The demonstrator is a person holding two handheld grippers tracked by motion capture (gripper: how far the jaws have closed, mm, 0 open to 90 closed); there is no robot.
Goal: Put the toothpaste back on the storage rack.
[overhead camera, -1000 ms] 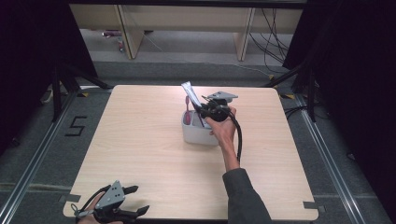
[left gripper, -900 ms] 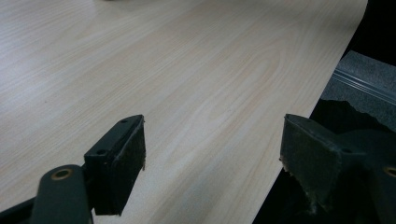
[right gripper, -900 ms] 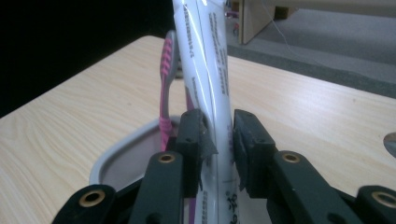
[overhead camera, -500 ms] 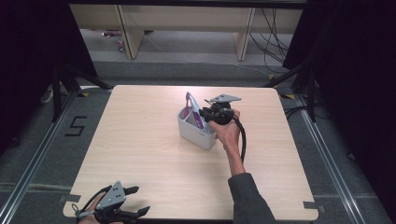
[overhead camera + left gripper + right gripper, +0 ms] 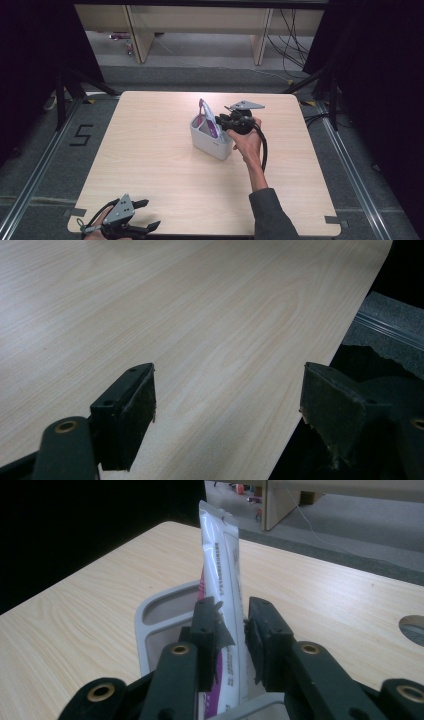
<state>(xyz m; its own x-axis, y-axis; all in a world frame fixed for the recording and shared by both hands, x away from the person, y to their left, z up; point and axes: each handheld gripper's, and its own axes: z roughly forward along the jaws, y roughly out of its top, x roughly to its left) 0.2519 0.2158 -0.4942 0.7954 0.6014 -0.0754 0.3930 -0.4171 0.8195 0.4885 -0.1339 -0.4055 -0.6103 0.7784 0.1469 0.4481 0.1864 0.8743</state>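
Right tongs [image 5: 223, 123] gripping a white and purple tube [image 5: 208, 119] that stands in a grey holder [image 5: 210, 142] mid-table.

The high view places the holder near the middle of the table [image 5: 150, 150], the tube leaning up out of it, and the left tongs [image 5: 145, 227] at the near left edge. The right gripper view shows the pads closed on the tube's flat sides, having just eased slightly, and the holder's compartments. The left gripper view shows those tongs [image 5: 227, 405] wide apart over bare table, holding nothing.
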